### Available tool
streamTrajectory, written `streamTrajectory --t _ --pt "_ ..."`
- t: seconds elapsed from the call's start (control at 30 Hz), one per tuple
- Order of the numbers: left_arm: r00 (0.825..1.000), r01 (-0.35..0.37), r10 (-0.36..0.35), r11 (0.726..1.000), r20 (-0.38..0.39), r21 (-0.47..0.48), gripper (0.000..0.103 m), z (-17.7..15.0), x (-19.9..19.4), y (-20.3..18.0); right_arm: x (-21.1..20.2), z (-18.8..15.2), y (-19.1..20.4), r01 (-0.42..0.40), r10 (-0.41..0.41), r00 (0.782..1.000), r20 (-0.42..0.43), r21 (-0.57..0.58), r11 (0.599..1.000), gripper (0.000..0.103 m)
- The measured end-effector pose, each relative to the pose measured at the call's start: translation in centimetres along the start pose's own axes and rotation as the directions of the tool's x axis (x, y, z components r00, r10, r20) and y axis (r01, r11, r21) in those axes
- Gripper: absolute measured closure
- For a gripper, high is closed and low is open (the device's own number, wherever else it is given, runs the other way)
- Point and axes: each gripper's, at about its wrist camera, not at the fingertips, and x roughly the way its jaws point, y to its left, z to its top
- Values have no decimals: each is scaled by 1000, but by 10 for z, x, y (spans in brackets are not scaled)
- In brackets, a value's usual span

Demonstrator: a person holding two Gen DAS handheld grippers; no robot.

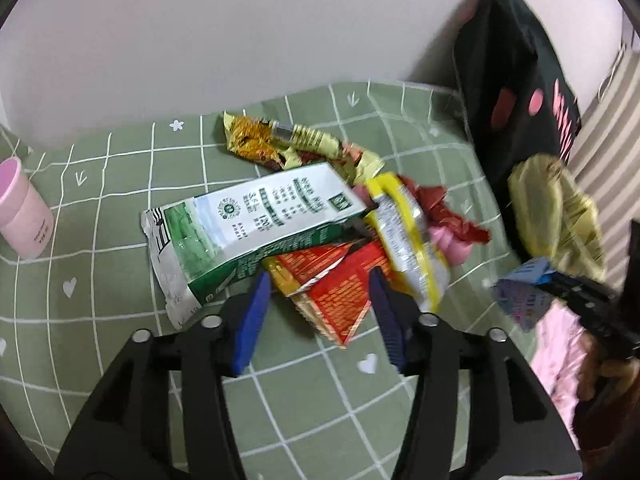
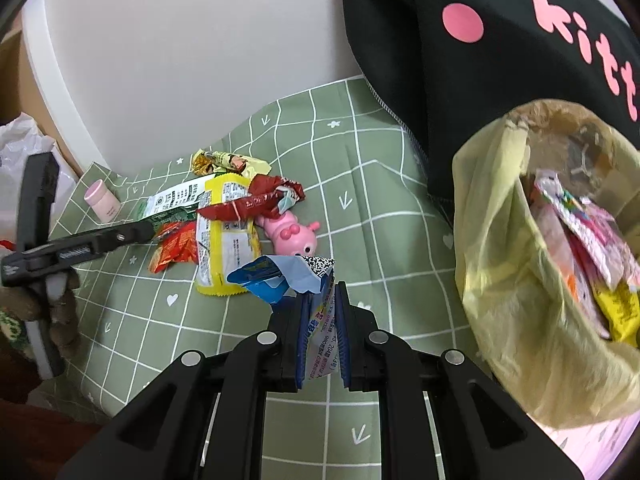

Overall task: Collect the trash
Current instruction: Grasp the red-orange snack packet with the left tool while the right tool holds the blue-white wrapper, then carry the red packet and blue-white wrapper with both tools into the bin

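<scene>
Covering the surface: green grid-patterned cloth (image 1: pixel 120 320).

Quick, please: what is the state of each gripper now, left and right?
Left gripper: open, holding nothing, above the orange wrapper.
Right gripper: closed on a blue and white wrapper.

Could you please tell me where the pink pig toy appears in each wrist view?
Left wrist: pink pig toy right of centre, mostly hidden under the yellow wrapper.
Right wrist: pig toy just left of centre, fully visible.
Shared landmark: the yellow wrapper beside it.
</scene>
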Motion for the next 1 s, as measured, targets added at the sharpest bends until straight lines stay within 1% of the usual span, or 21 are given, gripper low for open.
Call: streamTrajectory --t 0.1,0.2,0.23,0.27,0.33,0.37,0.4,0.67,0.83,1.0 --pt "1000 2 -2 1000 -27 -15 52 4 13 6 1 -7 2 0 0 1000 -15 -1 1000 90" --pt "997 4 -6 1000 -74 -24 52 9 28 8 2 -12 1 -2 2 1000 -30 0 1000 90" --pt "996 9 -12 999 -93 -31 53 9 33 7 1 -14 1 -1 1 999 -34 -1 1000 90" --pt "994 24 -29 999 -108 -48 55 9 36 7 1 -15 1 -1 1 999 -35 -1 1000 90" --pt "992 33 -42 996 -118 -82 89 8 37 8 -1 -17 1 1 -1 999 -37 -1 1000 90" --pt "992 27 -38 996 -119 -87 94 7 37 7 -2 -18 0 4 -4 999 -37 -1 1000 90" --pt "993 26 -35 996 -112 -86 97 6 35 5 -3 -18 0 6 -6 999 -37 0 1000 90" --pt "1000 27 -27 999 -7 -20 99 8 -3 -13 -11 -16 -5 17 -16 1000 -15 13 1000 90" --pt "998 16 -18 999 63 29 100 19 -26 -28 -18 -8 -3 17 -17 1000 13 8 1000 90" --pt "993 34 -40 998 109 58 101 30 -45 -36 -26 -1 -2 21 -21 999 41 0 1000 90"
